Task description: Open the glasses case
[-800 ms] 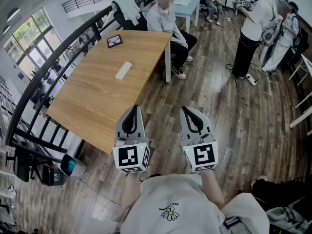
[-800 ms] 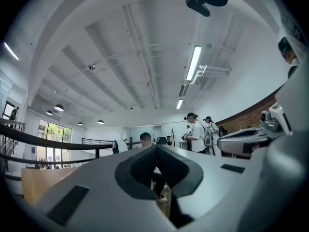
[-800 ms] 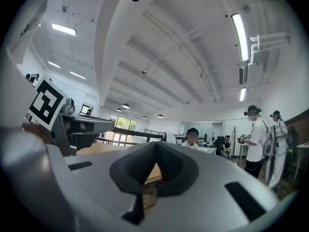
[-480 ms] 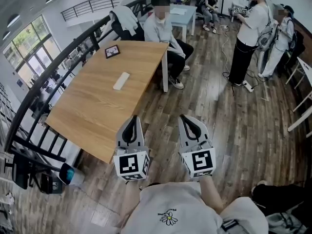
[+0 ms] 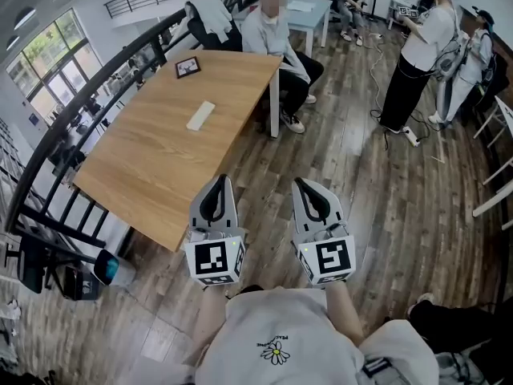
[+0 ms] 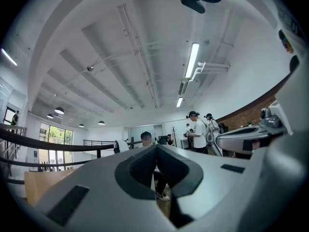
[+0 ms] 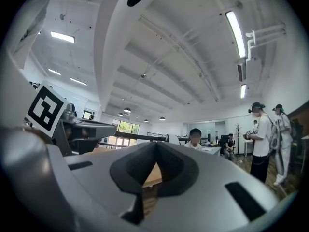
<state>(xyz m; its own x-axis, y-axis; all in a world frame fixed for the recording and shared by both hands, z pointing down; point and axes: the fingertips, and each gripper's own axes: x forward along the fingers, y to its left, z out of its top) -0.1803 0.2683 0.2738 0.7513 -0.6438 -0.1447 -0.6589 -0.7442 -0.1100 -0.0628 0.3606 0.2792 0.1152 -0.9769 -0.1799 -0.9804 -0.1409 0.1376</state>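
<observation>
A pale, oblong glasses case (image 5: pixel 201 115) lies flat on the wooden table (image 5: pixel 152 175), far from both grippers. My left gripper (image 5: pixel 219 180) hangs shut and empty over the floor just off the table's near corner. My right gripper (image 5: pixel 303 184) is beside it, also shut with nothing in it, over the wood floor. In the left gripper view the left gripper (image 6: pixel 156 146) shows its jaws meeting, tilted slightly up toward the ceiling. The right gripper (image 7: pixel 155 144) looks the same in its own view. The case is not visible in either gripper view.
A small framed picture (image 5: pixel 187 67) stands at the table's far end. A seated person (image 5: pixel 272 38) is at the far corner, and people (image 5: pixel 422 50) stand at the right. A dark railing (image 5: pixel 72 127) runs along the table's left side.
The head view has shifted slightly; both grippers stay shut, side by side, at about the same spot near the table's corner.
</observation>
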